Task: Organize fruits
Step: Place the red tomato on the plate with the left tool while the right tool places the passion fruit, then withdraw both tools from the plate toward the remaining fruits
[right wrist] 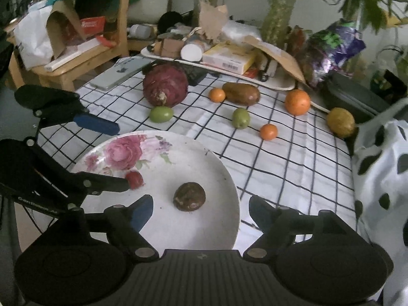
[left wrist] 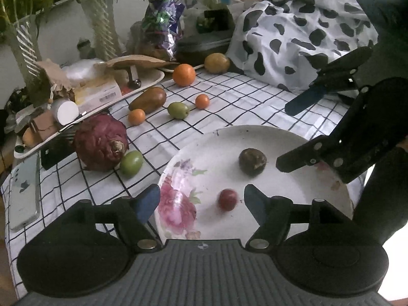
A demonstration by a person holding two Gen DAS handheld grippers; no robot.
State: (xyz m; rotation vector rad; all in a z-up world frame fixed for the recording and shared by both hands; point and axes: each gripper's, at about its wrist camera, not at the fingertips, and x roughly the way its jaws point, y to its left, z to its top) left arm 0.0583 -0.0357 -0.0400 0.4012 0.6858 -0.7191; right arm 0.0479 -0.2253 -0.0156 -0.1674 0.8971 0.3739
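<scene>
While your left gripper (left wrist: 201,200) hangs over the near edge of the flowered plate (left wrist: 267,137), its fingers are spread wide and grasp nothing; the small red fruit (left wrist: 227,199) lies on the plate between them, touching neither; your right gripper (right wrist: 201,213) is likewise released and empty, its fingers parted over the plate's near side, with the dark brown fruit (right wrist: 189,196) resting on the plate just ahead of the gap.

From the left wrist view, the brown fruit (left wrist: 252,162) sits at about 1 o'clock from the red one, apart from it; the right gripper (left wrist: 289,136) reaches in from 3 o'clock, one finger over the plate rim.

Beyond the plate, on the checked table (left wrist: 229,102), the remaining fruit is scattered: a green fruit (left wrist: 131,163) touches the large purple-red bulb (left wrist: 100,142) at 10 o'clock; further off lie a small orange fruit (left wrist: 136,116), a long brown fruit (left wrist: 148,99), a second green fruit (left wrist: 178,110) and another small orange fruit (left wrist: 202,101); at 12 o'clock sit a large orange (left wrist: 184,75) and a yellowish fruit (left wrist: 217,63), well apart from the plate; a phone (left wrist: 24,193) lies at 9 o'clock, and a cluttered tray (left wrist: 153,81) stands behind the fruit.
</scene>
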